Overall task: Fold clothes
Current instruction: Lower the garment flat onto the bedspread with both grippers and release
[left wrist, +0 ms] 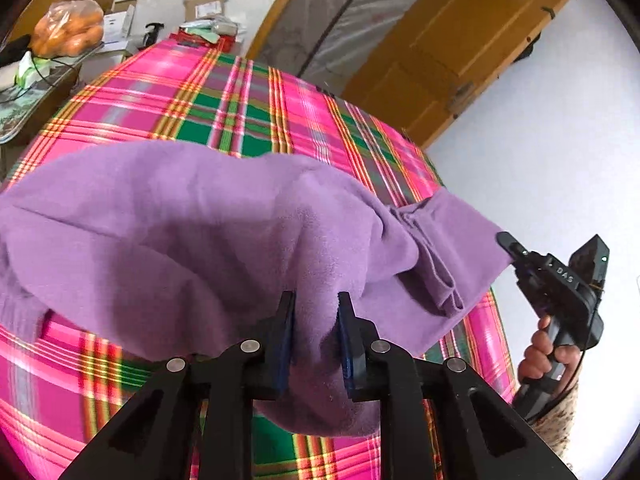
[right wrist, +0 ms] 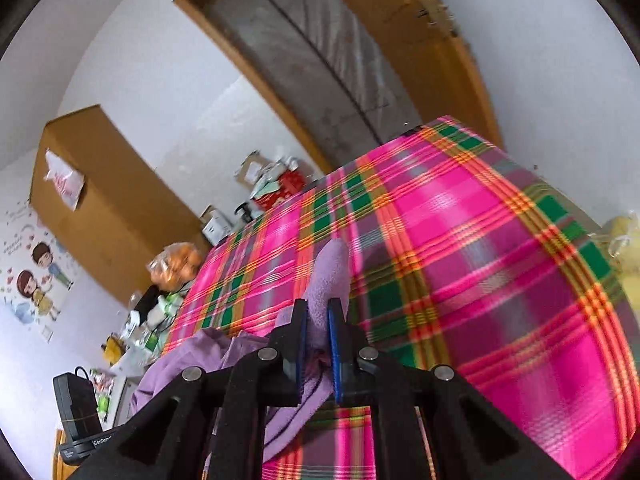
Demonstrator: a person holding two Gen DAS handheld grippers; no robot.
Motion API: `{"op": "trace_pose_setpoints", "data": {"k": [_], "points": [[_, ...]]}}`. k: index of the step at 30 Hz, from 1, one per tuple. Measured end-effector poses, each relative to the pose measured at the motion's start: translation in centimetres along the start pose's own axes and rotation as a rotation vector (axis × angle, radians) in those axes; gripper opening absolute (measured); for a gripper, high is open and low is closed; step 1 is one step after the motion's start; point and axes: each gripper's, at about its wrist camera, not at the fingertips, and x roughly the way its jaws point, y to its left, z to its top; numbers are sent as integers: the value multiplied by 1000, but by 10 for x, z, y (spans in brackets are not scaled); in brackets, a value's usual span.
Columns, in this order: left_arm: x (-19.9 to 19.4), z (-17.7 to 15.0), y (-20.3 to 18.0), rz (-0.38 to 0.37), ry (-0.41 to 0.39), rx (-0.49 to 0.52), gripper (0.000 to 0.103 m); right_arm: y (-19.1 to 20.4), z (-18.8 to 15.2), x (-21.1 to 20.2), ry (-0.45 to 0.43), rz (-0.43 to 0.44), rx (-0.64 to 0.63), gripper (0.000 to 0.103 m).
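**Both grippers pinch a purple garment above a plaid-covered bed**

Nearest in the left wrist view, the left gripper (left wrist: 316, 312) has its two blue-padded jaws closed on a thick fold of the purple garment (left wrist: 192, 232). The fleecy cloth bulges between the pads and hangs below them. Beyond the jaws the garment spreads wide to both sides, lifted off the pink and green plaid bedspread (left wrist: 224, 92) along its near edge. To the right of this gripper, the right gripper (left wrist: 510, 246) grips the garment's far corner, pulling it taut. A hand (left wrist: 548, 350) wraps around its black handle.

In the right wrist view, the right gripper (right wrist: 318, 316) has its jaws pressed together on a narrow bunch of purple cloth, which pokes up past the fingertips. More of the garment trails down and to the left.

Farther off, past the bed's left side, sits a bag of oranges (left wrist: 66, 30) among boxes. A wooden door (left wrist: 460, 40) stands open behind the bed.
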Motion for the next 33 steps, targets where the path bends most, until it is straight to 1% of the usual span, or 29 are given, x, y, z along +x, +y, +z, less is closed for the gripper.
{"op": "trace_pose_setpoints", "data": {"k": [5, 15, 23, 26, 27, 29, 31, 32, 33], "points": [[7, -4, -7, -3, 20, 10, 20, -17, 2, -10, -34, -39, 26, 10], [16, -8, -20, -24, 50, 39, 15, -59, 7, -40, -112, -108, 106, 10], [29, -14, -32, -38, 95, 59, 14, -83, 1, -34, -84, -179, 109, 10], [33, -15, -35, -35, 109, 66, 14, -87, -1, -27, -54, -231, 79, 10], [33, -16, -37, -34, 113, 69, 14, -87, -2, -24, -40, -252, 61, 14], [35, -17, -40, -31, 120, 83, 14, -78, -5, -22, -39, -328, -19, 15], [36, -19, -43, -27, 126, 99, 14, -61, -9, -23, -55, -365, -115, 15], [37, -20, -45, -25, 129, 107, 14, -53, -11, -23, -56, -358, -153, 20], [37, -21, -47, -24, 133, 114, 14, -44, -14, -22, -56, -349, -192, 28]]}}
